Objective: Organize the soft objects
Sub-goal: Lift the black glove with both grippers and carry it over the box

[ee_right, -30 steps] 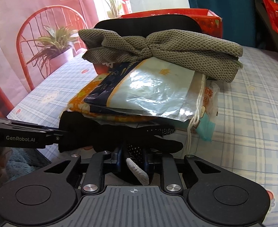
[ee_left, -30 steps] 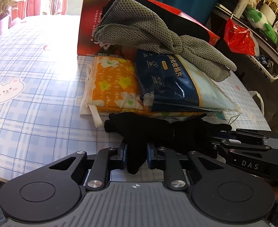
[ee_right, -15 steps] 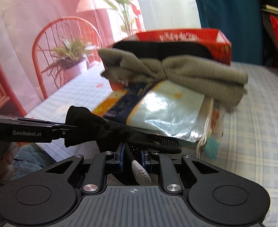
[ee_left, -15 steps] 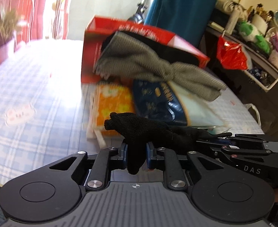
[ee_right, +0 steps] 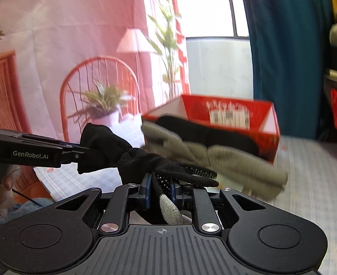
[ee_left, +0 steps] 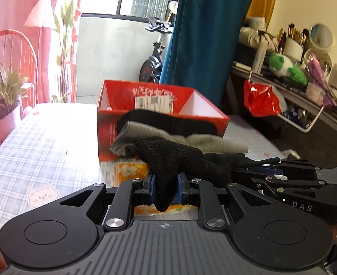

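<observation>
- Black knit glove (ee_left: 173, 160), with white grip dots on its palm, hangs stretched in the air in front of the open red cardboard box (ee_left: 161, 114), not yet inside.
- Left gripper (ee_left: 166, 189): jaws pinch the glove's cuff end.
- Right gripper (ee_right: 160, 186): jaws pinch its finger end.
- Grey waffle-knit cloth (ee_left: 198, 141) and a black fabric piece (ee_left: 168, 120) drape over the box's near rim, only partly stowed.
- Orange floral packet (ee_left: 128, 171) lies on the blue checked tablecloth (ee_left: 42, 151) before the box, unsorted; most of the task appears to remain.

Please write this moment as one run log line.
left gripper: shut on black glove | right gripper: shut on black glove | glove: airborne | red box: open
</observation>
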The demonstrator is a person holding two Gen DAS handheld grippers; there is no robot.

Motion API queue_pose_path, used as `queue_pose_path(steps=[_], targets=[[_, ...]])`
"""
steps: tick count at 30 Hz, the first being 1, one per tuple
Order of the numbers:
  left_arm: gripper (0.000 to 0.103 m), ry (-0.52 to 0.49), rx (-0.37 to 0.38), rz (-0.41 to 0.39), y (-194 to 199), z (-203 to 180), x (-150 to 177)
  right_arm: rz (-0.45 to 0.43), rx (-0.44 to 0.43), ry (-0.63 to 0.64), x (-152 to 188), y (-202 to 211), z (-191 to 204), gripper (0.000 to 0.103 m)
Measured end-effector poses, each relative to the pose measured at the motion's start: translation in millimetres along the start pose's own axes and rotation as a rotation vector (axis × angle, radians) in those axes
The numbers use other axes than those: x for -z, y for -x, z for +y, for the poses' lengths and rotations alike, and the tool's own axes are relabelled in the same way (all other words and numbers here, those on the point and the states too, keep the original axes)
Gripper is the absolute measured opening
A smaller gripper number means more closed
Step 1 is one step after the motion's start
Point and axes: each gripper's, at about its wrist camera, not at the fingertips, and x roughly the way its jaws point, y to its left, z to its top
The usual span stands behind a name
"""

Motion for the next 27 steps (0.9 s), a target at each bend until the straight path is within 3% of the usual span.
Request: queue_pose_path(steps=[13,22,27], targets=[[0.019,-0.06,0.02,-0.053,-1,-21,-35,-0.096,0.03,0.032,-35,16,-27,0.015],[0.019,-0.04,0.066,-0.04,-25,-17,-71,-0.093,0.045,0.014,-65,-3,-52,0.015],[0.02,-0.086,0.04,-0.051,-45,-16,-100,-0.102,0.041,0.018,-97,-22,-70,0.015]])
